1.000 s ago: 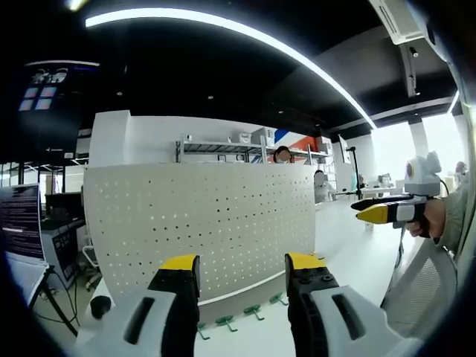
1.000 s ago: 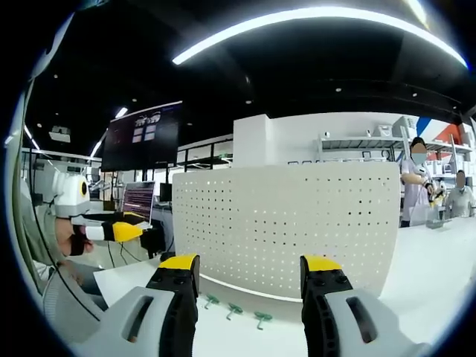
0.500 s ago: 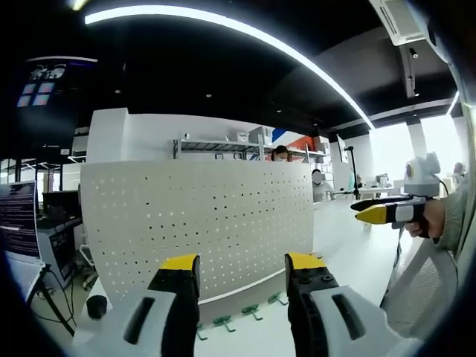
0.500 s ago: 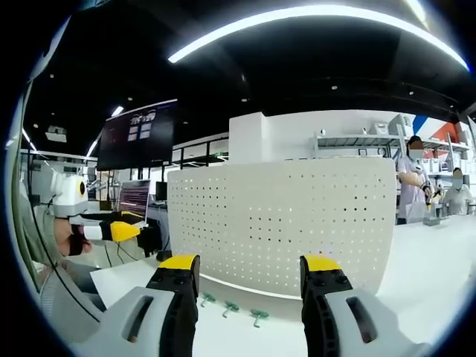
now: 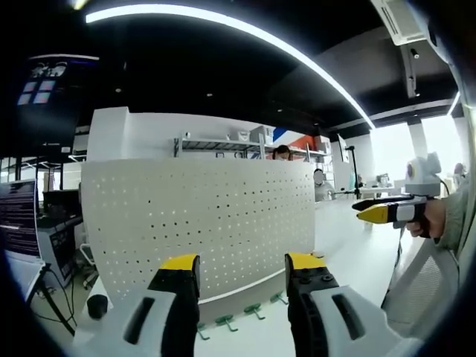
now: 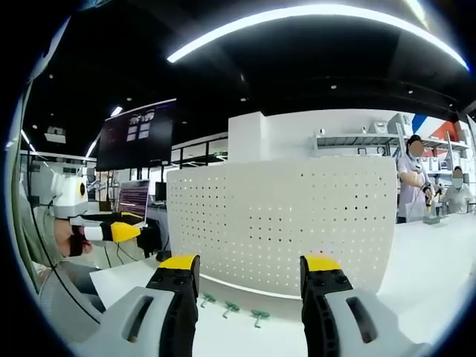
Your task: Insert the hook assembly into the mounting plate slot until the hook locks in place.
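White tabletop (image 5: 357,260) runs under both views, big lab room behind w/ dark ceiling and a long curved light strip (image 5: 245,33) overhead. Wall screen (image 6: 138,135) up on the dark side, shelving (image 5: 223,149) behind the board, a few ppl at benches far back in the right gripper view.

Mounting plate = white pegboard (image 5: 201,223), standing upright on the table, rows of small holes, slightly curved by the fisheye. I see it in the right gripper view too (image 6: 286,223), face-on.

Hooks: three small green hooks (image 5: 227,322) lie loose on the table just in front of the board's bottom edge, in a short row. Same three hooks seen from the right gripper view (image 6: 232,309), between the jaws and near the board's base. Can't tell their exact shape, too small.

Left gripper (image 5: 242,271): yellow-tipped jaws apart, nothing between them, pointing at the board, held above the table, not touching hooks. It also shows at the left edge of the right gripper view, in a hand.

Right gripper (image 6: 253,271): jaws apart too, empty, aimed at the board, hooks below the gap. From the left gripper view it's off to the right side, well apart from the board, held in a hand (image 5: 431,219).
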The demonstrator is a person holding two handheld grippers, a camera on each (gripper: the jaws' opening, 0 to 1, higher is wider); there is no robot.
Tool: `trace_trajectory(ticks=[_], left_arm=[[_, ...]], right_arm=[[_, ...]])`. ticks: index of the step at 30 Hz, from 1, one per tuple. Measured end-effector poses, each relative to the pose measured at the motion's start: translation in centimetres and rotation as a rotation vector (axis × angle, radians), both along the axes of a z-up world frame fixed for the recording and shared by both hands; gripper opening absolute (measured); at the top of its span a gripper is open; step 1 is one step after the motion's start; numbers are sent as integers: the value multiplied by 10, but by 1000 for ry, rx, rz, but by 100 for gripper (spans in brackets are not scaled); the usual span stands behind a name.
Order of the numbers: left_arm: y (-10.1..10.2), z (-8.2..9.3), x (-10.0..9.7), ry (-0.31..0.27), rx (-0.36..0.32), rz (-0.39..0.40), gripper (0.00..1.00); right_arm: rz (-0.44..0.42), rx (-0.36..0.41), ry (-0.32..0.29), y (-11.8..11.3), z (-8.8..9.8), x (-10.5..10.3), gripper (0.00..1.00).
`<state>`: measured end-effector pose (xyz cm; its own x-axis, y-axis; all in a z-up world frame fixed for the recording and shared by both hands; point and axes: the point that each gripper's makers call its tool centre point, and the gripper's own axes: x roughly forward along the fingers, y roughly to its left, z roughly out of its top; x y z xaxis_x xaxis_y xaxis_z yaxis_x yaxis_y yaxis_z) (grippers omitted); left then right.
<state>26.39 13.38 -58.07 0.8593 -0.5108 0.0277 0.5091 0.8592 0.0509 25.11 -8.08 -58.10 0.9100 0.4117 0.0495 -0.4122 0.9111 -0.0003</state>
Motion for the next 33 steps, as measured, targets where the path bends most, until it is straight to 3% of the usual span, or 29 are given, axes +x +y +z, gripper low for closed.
trace_trajectory(ticks=[14, 22, 33], left_arm=[[-1, -6, 0, 23, 18, -8, 46], [4, -22, 14, 49, 51, -7, 41], [17, -49, 41, 77, 180, -10, 38]], right_arm=[[-12, 4, 11, -4, -4, -1, 53], [-10, 3, 20, -2, -7, -1, 53], [-8, 0, 36, 1, -12, 1, 53]])
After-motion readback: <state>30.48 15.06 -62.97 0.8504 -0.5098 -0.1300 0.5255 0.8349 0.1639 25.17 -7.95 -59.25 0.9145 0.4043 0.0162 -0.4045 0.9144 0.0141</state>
